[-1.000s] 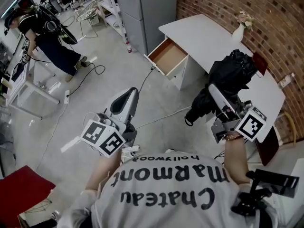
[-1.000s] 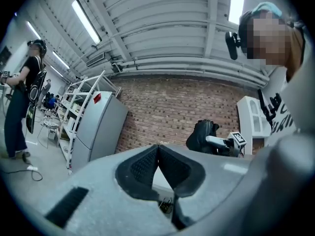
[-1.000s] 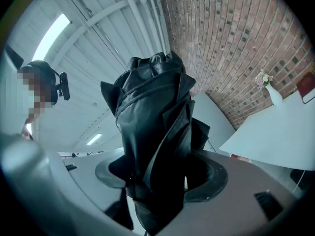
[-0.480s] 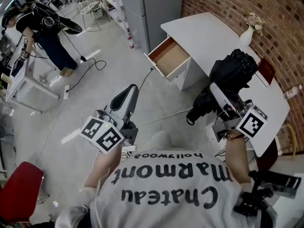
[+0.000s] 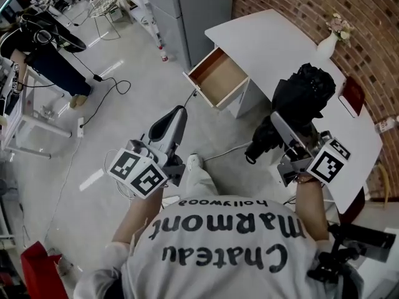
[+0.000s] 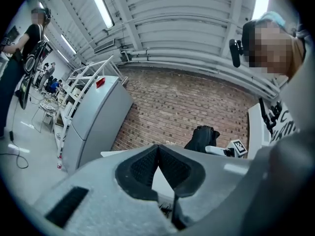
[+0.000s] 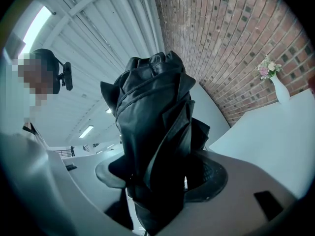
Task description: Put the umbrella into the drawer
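A folded black umbrella [image 5: 298, 101] stands upright in my right gripper [image 5: 278, 124], which is shut on it; in the right gripper view the umbrella [image 7: 152, 132] fills the space between the jaws. The drawer [image 5: 217, 78] of the white desk [image 5: 274, 42] is pulled out, its wooden inside bare, ahead and left of the umbrella. My left gripper [image 5: 171, 120] is held over the floor, shut with nothing in it; its pads [image 6: 157, 166] meet in the left gripper view.
A white vase with flowers [image 5: 331, 37] and a dark red book [image 5: 352, 95] are on the desk by the brick wall. A grey cabinet [image 5: 199, 5] stands beyond the drawer. Cables [image 5: 218, 151] cross the floor. A person [image 5: 43, 48] stands far left.
The view has shifted as I step toward the desk. My foot now shows on the floor between the grippers. Both grippers keep their hold and pose.
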